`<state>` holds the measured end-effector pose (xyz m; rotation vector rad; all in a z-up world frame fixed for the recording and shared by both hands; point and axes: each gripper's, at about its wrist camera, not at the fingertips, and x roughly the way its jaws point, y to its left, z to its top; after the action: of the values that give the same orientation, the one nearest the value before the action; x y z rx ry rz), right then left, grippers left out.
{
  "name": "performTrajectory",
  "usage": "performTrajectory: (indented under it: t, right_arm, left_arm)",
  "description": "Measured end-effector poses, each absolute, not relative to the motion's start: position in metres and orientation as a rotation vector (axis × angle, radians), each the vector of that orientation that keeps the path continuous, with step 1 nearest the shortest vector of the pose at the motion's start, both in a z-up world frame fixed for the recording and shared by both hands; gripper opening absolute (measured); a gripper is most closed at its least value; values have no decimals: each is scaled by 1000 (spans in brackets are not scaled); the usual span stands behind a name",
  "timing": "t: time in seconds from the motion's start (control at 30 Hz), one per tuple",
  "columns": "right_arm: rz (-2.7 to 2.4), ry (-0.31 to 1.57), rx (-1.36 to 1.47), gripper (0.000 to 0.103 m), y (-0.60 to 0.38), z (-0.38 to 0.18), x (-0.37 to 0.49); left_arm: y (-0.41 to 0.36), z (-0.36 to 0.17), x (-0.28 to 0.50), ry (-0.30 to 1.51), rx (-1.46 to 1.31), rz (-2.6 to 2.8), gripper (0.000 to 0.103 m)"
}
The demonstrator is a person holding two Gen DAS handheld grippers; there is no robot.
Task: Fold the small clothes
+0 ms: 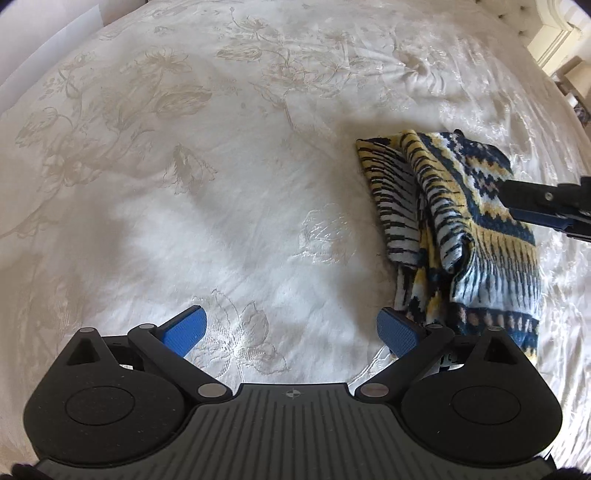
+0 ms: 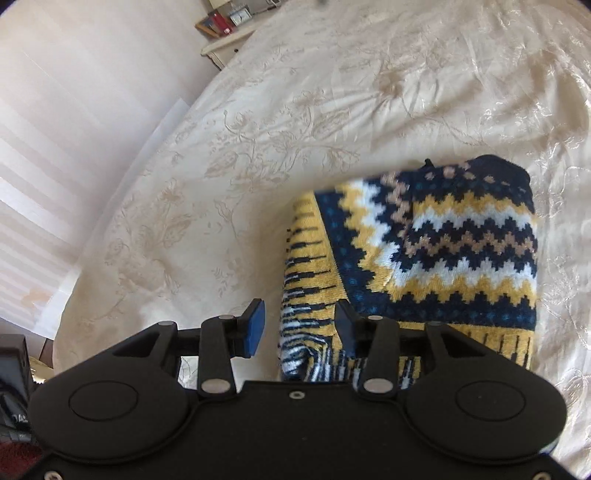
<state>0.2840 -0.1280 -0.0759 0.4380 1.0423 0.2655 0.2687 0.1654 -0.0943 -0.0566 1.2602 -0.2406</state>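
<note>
A small knitted garment (image 1: 461,229), navy, yellow and white in zigzag bands, lies bunched and partly folded on the right side of the bed. My left gripper (image 1: 291,328) is open above bare bedspread just left of the garment's near corner, with nothing between its blue pads. In the right wrist view the garment (image 2: 443,240) fills the centre right. My right gripper (image 2: 299,325) hovers over its striped left edge with the jaws partly apart. Cloth shows in the gap, but the pads do not press on it. The right gripper (image 1: 511,206) also reaches in over the garment from the right in the left wrist view.
A cream floral bedspread (image 1: 221,147) covers the bed. A bedside cabinet (image 2: 225,40) with books and a small clock stands past the far corner. A pale wall (image 2: 74,147) runs along the left edge. A tufted headboard (image 1: 517,14) lies at the far right.
</note>
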Motion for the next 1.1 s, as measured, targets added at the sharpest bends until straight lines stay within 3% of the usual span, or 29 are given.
performTrajectory:
  t: [0.17,0.27,0.4,0.5,0.73,0.8,0.97,1.1]
  right_arm:
    - [239,986,286,61,-132,-63,257]
    - [228,954,104,71,-119,-63,234]
    - [251,907,-82,71,-96,-69,201]
    - [276,882,-220,71,-72,-79,182]
    - [346,835,-448,69,-32,-102,163]
    - [357,821,-502,67,-24,-107,162]
    - [360,813,-588,66,-17,-122,161]
    - [374,788,-594,67,-19,-122,153]
  left_arm:
    - [158,-88,285,1254,-46,-282,100]
    - [150,-84,298,1255,-59,-310,100]
    - [135,-77,316,1244,-115,-376,100]
    - [121,-74,331,1245,-189,-437,89]
    - [74,-86,366,1262,-196,-530,82]
    - [64,-93,374,1278,-189,-522,71]
    - [53,-110,391,1332,-206,-513,58]
    - [49,-113,393,1344,-197,-527,57]
